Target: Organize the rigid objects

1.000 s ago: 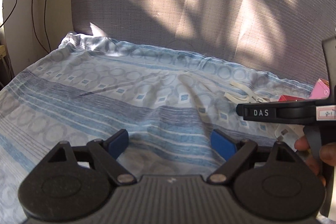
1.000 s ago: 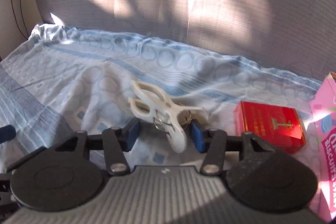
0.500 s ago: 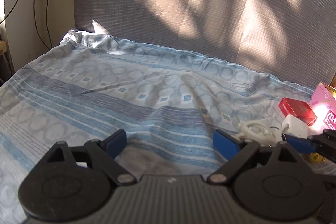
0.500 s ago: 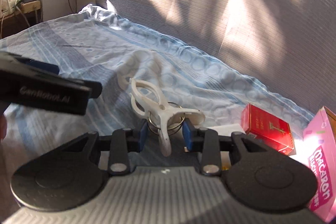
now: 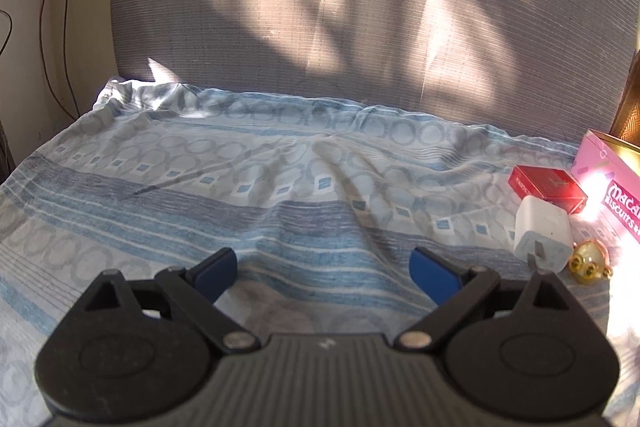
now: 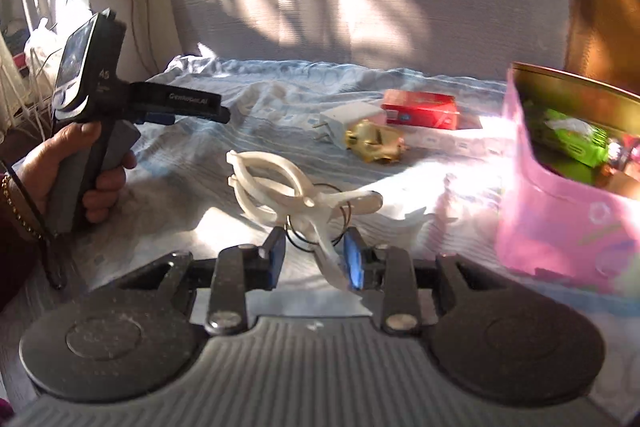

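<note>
We now hold the white clothespins (image 6: 304, 195) lifted off the bedsheet (image 5: 280, 187) — right gripper (image 6: 316, 259) clamped on them, swung toward the pink box (image 6: 560, 219); left gripper (image 5: 324, 267) spread apart, carrying nothing.

The pink box (image 5: 612, 183) is cut off at the right edge.

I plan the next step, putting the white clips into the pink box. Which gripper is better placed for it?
The right gripper: it is already shut on the white clips, and the open pink box stands just to its right. The left gripper is open, holds nothing, and faces bare bedsheet.
</note>
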`<state>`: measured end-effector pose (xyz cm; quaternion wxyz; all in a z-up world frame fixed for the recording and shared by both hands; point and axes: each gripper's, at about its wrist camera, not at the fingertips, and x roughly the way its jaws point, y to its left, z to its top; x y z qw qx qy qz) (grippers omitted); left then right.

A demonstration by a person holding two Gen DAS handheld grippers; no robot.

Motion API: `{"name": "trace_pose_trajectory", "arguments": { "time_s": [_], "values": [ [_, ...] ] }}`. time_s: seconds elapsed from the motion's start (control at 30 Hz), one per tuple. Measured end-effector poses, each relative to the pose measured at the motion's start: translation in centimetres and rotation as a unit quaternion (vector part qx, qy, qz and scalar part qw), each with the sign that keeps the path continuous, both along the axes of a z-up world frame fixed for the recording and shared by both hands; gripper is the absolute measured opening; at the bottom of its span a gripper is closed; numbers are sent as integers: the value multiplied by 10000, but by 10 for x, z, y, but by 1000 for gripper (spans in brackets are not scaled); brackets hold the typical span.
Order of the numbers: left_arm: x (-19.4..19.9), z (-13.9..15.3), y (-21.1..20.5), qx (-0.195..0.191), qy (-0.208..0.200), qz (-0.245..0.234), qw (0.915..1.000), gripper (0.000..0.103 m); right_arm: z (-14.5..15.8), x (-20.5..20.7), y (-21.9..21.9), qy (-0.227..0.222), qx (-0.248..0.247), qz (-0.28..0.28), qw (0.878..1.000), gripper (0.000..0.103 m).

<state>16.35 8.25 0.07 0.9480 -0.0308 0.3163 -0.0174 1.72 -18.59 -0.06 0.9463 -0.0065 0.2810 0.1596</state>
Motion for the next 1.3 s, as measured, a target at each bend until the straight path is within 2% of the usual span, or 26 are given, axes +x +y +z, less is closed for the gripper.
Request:
{"name": "trace_pose_trajectory", "arguments": {
  "time_s": [0.17,0.3,0.43,0.53,0.6,0.7,0.83,1.0,1.1,1.3],
  "values": [
    [-15,5,-17,94,-277,-624,9976,96,1,-52,-45,-175,-175,-734,9970,44],
    [-26,9,-33,-383,-227,-1227,9914,96,-3,-76,-69,-184,19,-1027,9945,45],
    [-42,14,-58,-857,-12,-1750,9808,96,-8,-77,-78,-123,399,-1038,9937,46],
    [-64,21,-75,-1134,-48,-2276,9671,96,-9,-70,-70,-98,650,-789,9947,46],
    [-77,23,-88,-1130,-58,-2574,9596,96,-10,-63,-61,-74,630,-624,9960,46],
    [-94,24,-108,-880,-98,-2844,9546,98,-12,-49,-50,105,510,-524,9973,46],
    [-105,18,-122,-522,-127,-2953,9539,100,-20,-40,-48,231,437,-533,9974,46],
    [-99,-1,-120,-482,200,-2866,9566,99,-26,-49,-57,53,642,-493,9967,47],
    [-98,-1,-113,-678,149,-2870,9554,100,-27,-50,-61,18,817,-496,9954,47],
    [-97,-2,-117,-590,241,-2881,9555,100,-27,-52,-64,1,987,-499,9939,47]
  ]
}}
